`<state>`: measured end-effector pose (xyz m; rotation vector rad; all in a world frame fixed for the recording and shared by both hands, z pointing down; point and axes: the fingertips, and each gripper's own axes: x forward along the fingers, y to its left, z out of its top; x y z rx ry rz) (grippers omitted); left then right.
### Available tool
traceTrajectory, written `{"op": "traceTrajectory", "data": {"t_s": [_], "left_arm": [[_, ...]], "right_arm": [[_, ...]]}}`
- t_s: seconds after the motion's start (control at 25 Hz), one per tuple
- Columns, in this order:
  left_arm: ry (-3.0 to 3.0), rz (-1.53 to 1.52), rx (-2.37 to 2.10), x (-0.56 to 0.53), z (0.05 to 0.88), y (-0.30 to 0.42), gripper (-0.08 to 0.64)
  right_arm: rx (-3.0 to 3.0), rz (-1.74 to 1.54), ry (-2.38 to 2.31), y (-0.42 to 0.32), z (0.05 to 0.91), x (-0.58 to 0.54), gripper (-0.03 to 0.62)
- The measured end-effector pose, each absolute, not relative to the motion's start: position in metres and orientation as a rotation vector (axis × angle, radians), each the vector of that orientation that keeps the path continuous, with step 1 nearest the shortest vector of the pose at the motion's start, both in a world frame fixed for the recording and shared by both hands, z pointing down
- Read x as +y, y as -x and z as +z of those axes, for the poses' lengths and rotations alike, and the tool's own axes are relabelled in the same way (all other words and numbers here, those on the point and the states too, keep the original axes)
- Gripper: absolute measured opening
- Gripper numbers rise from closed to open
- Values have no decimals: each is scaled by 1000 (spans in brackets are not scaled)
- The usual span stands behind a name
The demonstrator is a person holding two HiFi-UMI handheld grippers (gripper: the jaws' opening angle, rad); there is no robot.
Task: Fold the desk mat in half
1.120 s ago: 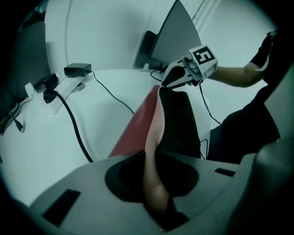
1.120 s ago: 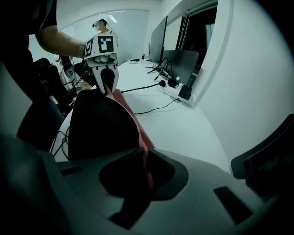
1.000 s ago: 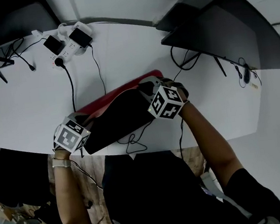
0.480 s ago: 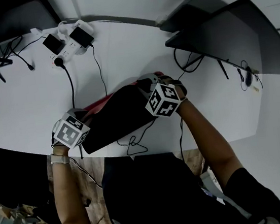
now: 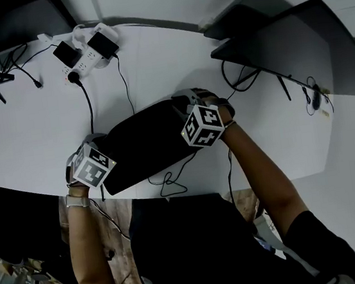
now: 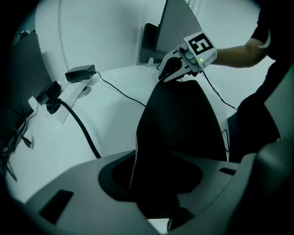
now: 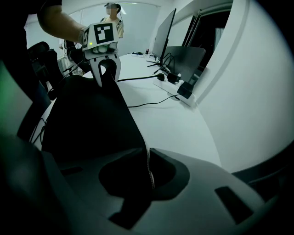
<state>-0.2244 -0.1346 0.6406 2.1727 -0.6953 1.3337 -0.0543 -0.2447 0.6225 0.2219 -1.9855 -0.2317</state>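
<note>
Black desk mat (image 5: pixel 145 145) flat on white desk (image 5: pixel 32 125), near front edge.
Left gripper (image 5: pixel 95 144) fingers just opening, mat corner loose between; right gripper (image 5: pixel 184 101) fingers pinch the mat's other corner.
</note>
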Motion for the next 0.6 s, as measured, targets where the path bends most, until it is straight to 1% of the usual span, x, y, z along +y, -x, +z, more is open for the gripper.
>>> {"op": "traceTrajectory", "data": {"t_s": [0.08, 0.24, 0.28, 0.4, 0.6], "left_arm": [[-2168, 1339, -712, -136, 641, 226, 164], [-2161, 1353, -780, -142, 639, 234, 245], [-2159, 1355, -789, -144, 639, 236, 262], [-2152, 1358, -803, -144, 640, 239, 292], [-2149, 1400, -831, -142, 637, 245, 320]], "right_arm": [[-1988, -234, -222, 55, 623, -245, 51], [-1992, -242, -235, 55, 623, -248, 68], [-1992, -242, -238, 55, 623, -249, 83], [-1990, -235, -246, 55, 624, -250, 183], [-2008, -231, -282, 56, 617, -254, 239]]}}
